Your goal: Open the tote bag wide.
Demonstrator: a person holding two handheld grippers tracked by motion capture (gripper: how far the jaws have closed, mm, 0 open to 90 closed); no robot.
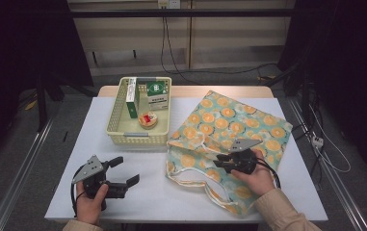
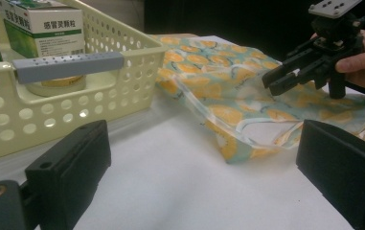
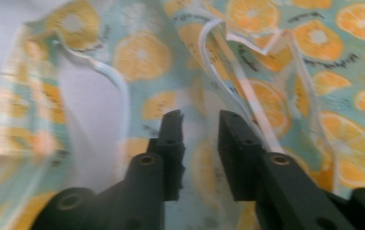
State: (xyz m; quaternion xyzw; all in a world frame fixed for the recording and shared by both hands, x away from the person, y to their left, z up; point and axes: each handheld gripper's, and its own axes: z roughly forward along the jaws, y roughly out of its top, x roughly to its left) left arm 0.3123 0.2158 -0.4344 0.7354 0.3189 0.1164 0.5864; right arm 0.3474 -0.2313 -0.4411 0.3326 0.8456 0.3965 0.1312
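High view, nearest edge: the left tool (image 1: pixel 123 174) is held over bare worktop (image 1: pixel 171 202) at the left; its jaws are spread wide and nothing is between them.
Right tool: the right tool (image 1: pixel 222 162) is held low over the near part of the cloth bag (image 1: pixel 239 120); its jaws are seen a little apart in the right gripper view, with a narrow gap (image 3: pixel 200 143) and no fabric visibly pinched; whether the tips touch the cloth cannot be told.
Bag position: the bag is laid flat on the right half of the worktop, its mouth and white-edged handles (image 1: pixel 198 180) turned toward the near left, its closed end toward the far right.
Deciding relation: the bag's rim and handle strap (image 3: pixel 247 100) lie straight ahead of the right tool's tips and just beyond them; the bag's long axis is judged to run from near left to far right. The right hand is on the bag; the left is well apart from it.
Basket: a cream perforated basket (image 1: pixel 116 115) is set beyond the left tool, just beside the bag's left edge.
Writing: a green-and-white box (image 2: pixel 46 28) in the basket is printed with Chinese characters, too small to be read with certainty; small dark lettering on the bag's orange-slice pattern cannot be read.
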